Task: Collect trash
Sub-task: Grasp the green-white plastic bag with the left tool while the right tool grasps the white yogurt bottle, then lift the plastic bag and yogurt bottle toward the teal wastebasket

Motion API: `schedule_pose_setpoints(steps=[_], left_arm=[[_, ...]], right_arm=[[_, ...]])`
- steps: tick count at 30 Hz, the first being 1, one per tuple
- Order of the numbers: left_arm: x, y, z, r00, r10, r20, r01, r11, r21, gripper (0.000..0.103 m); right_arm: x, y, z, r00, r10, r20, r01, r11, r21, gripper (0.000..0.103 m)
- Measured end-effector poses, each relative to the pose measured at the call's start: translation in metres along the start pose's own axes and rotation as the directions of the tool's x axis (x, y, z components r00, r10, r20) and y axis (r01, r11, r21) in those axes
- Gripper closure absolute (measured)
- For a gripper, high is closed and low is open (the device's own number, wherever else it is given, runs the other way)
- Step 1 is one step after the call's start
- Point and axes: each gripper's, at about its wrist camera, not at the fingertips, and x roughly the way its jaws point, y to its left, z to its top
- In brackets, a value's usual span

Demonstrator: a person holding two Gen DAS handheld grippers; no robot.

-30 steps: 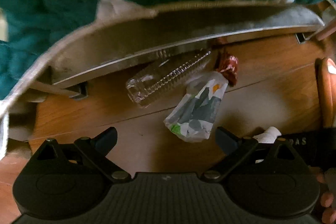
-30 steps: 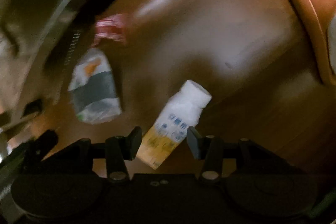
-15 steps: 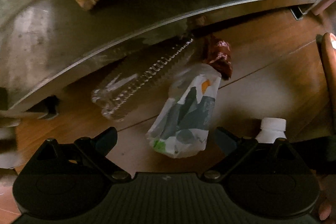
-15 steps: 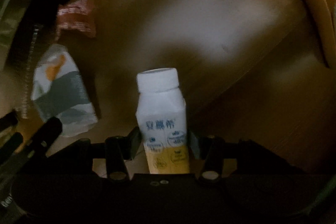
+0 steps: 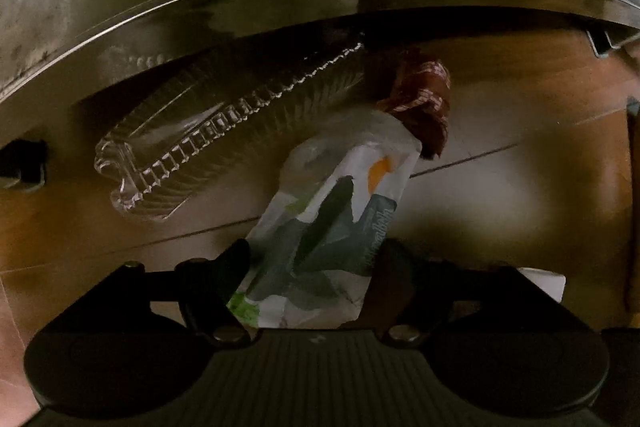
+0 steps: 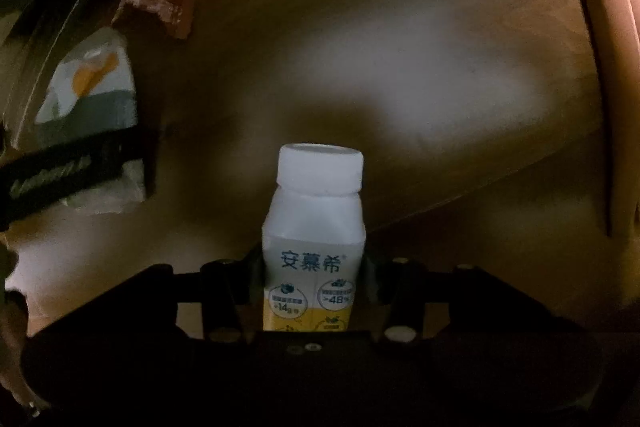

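Right wrist: my right gripper clamps the bottle, cap forward, label "安慕希". Left gripper pinches the wrapper lengthwise, pointing ahead.

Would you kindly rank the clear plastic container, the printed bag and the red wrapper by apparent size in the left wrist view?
1. Clear plastic container and printed bag: similar; the bag lies nearer, so unsure.
2. Red wrapper: clearly smallest.

Dim, warm-toned fisheye views, bowed edges, pale glare patches on the wooden floor, motion-smeared left side.
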Motion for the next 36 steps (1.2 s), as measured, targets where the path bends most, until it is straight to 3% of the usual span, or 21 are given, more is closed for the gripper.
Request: schedule_pose_setpoints(steps=[4, 6, 9, 12, 22, 30, 36], left_arm=[[-0.001, -0.002, 0.0, 0.999, 0.032, 0.007, -0.031, 0.999, -0.028, 0.047], [-0.003, -0.003, -0.001, 0.999, 0.043, 0.011, -0.043, 0.998, -0.054, 0.063], [-0.007, 0.0, -0.001, 0.999, 0.031, 0.009, -0.03, 0.995, -0.091, 0.079], [-0.012, 0.003, -0.003, 1.0, 0.011, -0.001, -0.011, 0.992, -0.129, 0.086], [-0.062, 0.018, -0.032, 1.0, -0.017, -0.022, 0.011, 0.973, -0.231, 0.087], [-0.161, 0.019, -0.053, 0.999, -0.006, 0.041, 0.019, 0.948, -0.317, 0.087], [-0.243, 0.014, -0.076, 0.991, 0.019, 0.131, 0.033, 0.925, -0.38, 0.087]], right_arm=[[-0.002, 0.003, -0.002, 0.999, -0.022, 0.038, 0.024, 0.997, -0.073, 0.057], [-0.002, 0.007, -0.003, 0.998, -0.029, 0.05, 0.033, 0.995, -0.093, 0.057], [-0.005, 0.015, -0.007, 0.996, -0.05, 0.068, 0.059, 0.988, -0.142, 0.057], [-0.012, 0.021, -0.014, 0.992, -0.076, 0.103, 0.097, 0.974, -0.205, 0.058], [-0.062, 0.017, -0.041, 0.983, -0.049, 0.177, 0.091, 0.966, -0.241, 0.058], [-0.138, 0.026, -0.067, 0.963, 0.012, 0.27, 0.061, 0.963, -0.263, 0.058], [-0.212, 0.038, -0.086, 0.925, 0.096, 0.366, 0.049, 0.928, -0.368, 0.058]])
